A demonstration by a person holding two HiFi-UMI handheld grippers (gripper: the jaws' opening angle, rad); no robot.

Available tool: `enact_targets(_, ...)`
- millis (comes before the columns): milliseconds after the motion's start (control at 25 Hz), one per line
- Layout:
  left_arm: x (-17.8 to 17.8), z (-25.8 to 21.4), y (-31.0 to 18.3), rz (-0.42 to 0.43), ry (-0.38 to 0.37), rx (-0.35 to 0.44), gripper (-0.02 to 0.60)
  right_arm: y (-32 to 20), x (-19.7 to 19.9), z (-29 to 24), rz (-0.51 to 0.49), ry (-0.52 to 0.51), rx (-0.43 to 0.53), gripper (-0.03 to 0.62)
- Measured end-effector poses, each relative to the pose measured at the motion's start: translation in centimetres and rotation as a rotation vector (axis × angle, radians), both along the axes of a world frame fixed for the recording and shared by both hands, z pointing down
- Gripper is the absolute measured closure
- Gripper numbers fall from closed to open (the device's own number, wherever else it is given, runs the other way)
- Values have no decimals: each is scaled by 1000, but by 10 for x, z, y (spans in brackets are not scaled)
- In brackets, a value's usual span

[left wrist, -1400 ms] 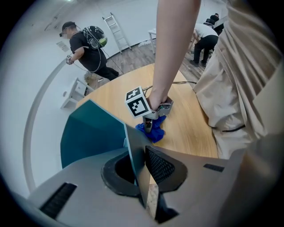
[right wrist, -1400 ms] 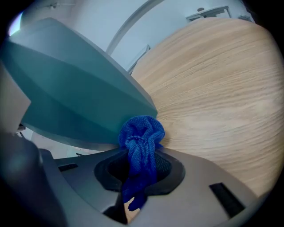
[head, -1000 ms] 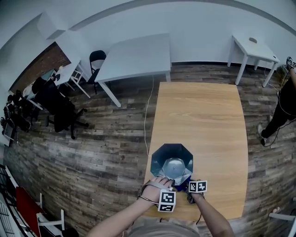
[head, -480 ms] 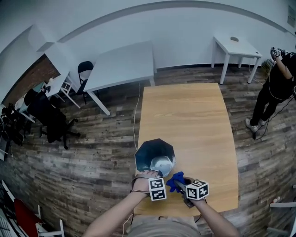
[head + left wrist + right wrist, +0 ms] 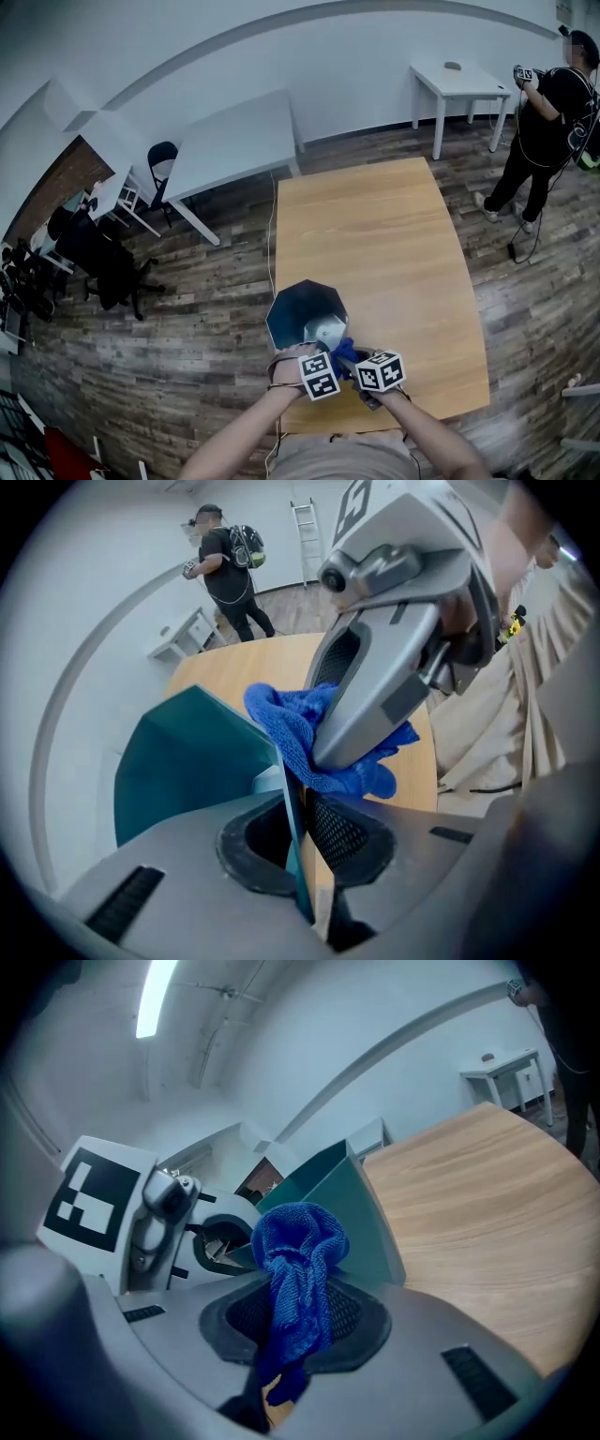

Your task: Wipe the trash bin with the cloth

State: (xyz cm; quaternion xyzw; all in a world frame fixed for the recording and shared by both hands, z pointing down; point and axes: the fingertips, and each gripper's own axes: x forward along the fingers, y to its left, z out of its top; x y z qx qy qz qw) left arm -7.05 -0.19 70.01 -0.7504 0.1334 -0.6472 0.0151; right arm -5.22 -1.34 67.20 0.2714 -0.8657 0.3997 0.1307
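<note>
The teal octagonal trash bin stands upright near the front left corner of the wooden table. My left gripper points down at the bin's near rim and is shut on the thin wall, one pad inside and one outside. My right gripper sits just right of it, shut on the bunched blue cloth. The cloth hangs at the rim, against the outside of the bin. In the left gripper view the cloth lies under the right gripper's body.
The table stretches bare beyond the bin, and its front edge is close to me. A white table and chairs stand at the back left. A small white table and a standing person are at the back right. A cable runs along the floor.
My right gripper has risen with the cloth from low beside the bin up to its rim, next to the left gripper. The left gripper has kept its hold on the rim.
</note>
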Motion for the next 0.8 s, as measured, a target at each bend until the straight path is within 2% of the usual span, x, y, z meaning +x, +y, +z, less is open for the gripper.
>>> enact_targets(800,0,0,-6,49,57,-40,545,-24,-18,190,-77,249,-233,517)
